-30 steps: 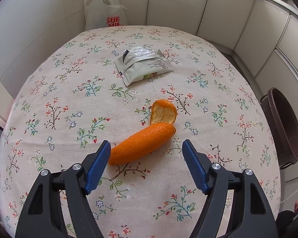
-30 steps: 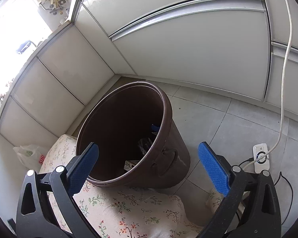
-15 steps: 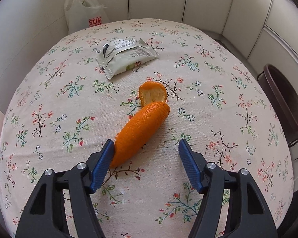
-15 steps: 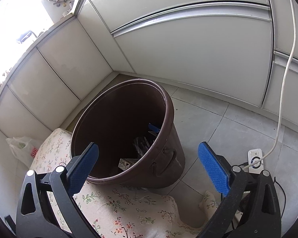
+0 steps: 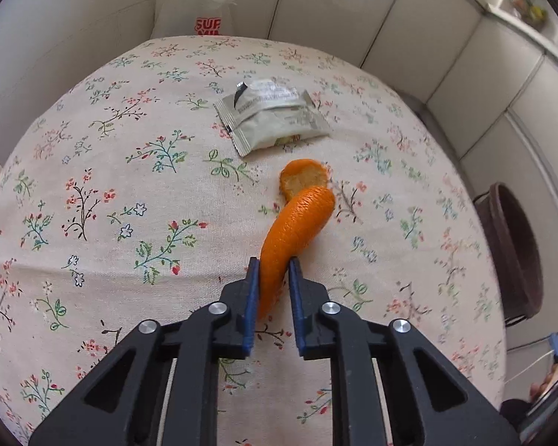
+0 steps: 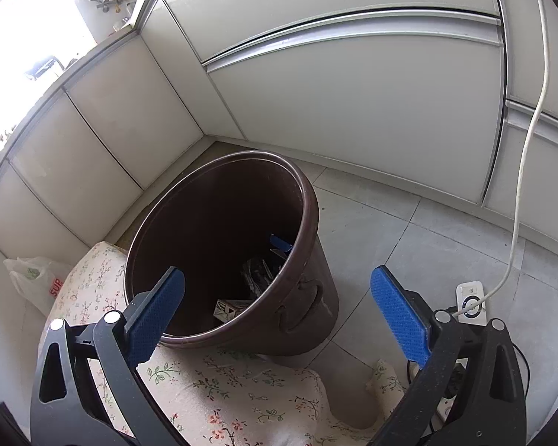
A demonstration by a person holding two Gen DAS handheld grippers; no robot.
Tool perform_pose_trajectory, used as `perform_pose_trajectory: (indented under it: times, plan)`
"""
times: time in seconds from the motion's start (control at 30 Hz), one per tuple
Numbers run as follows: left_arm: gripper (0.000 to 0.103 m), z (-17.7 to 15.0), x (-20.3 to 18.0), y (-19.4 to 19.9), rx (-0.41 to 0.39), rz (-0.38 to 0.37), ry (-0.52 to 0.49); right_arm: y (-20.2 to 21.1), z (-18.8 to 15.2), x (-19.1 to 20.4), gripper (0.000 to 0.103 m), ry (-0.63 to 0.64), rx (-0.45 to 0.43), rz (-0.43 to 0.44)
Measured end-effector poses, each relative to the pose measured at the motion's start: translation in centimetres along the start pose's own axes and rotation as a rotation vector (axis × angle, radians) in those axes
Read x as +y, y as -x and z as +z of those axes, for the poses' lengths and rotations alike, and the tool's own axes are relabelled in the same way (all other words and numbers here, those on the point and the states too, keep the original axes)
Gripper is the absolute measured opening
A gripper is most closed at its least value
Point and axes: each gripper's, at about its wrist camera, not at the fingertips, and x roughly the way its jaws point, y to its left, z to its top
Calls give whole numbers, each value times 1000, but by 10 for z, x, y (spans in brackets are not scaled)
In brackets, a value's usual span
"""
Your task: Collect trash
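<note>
Item: peel (image 5: pixel 297 223), orange, long curled strip, lying on the floral counter (image 5: pixel 111 186); its near end sits between the pads of the left gripper (image 5: pixel 273 278), whose jaws have just been closing and now pinch that end. A second, smaller cup of peel lies just behind the strip's far end, touching or nearly so. Item: wrapper (image 5: pixel 273 115), pale, crumpled, farther back on the counter, untouched. Item: bin (image 6: pixel 223 252), brown, on the floor beside the counter edge, some trash already at its bottom. Item: right gripper (image 6: pixel 279 312), jaws wide apart, empty, hanging over the counter edge and facing the bin. Item: white bag (image 5: pixel 193 3), against the wall past the counter. Risks, as judged: the hold takes only the tip of a limp strip, so the peel may bend, slip or tear on lifting; the small cup may part and stay behind; the cloth may snag under the pads and drag.
</note>
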Motion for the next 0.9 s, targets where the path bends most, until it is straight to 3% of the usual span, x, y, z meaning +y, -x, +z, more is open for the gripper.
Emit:
perform_pose_trajectory:
  times: [0.27, 0.37, 0.4, 0.43, 0.5, 0.7, 0.9]
  plan:
    - [11, 17, 3, 44, -97, -139, 71, 7, -3, 19, 96, 108, -36, -12]
    - [15, 26, 10, 45, -68, -159, 85, 10, -7, 33, 96, 183, -53, 0]
    - [24, 28, 14, 42, -60, -151, 102, 10, -9, 37, 96, 206, -52, 7]
    - [50, 30, 18, 39, -53, -138, 117, 10, -11, 40, 96, 219, -52, 11]
    - [73, 35, 27, 35, -59, -139, 150, 14, -14, 45, 96, 246, -66, 18]
    - [74, 39, 30, 30, -19, -155, 148, 25, -15, 49, 96, 270, -86, 18]
    - [74, 29, 24, 11, 103, -159, 101, 27, -30, 73, 96, 301, -37, 66]
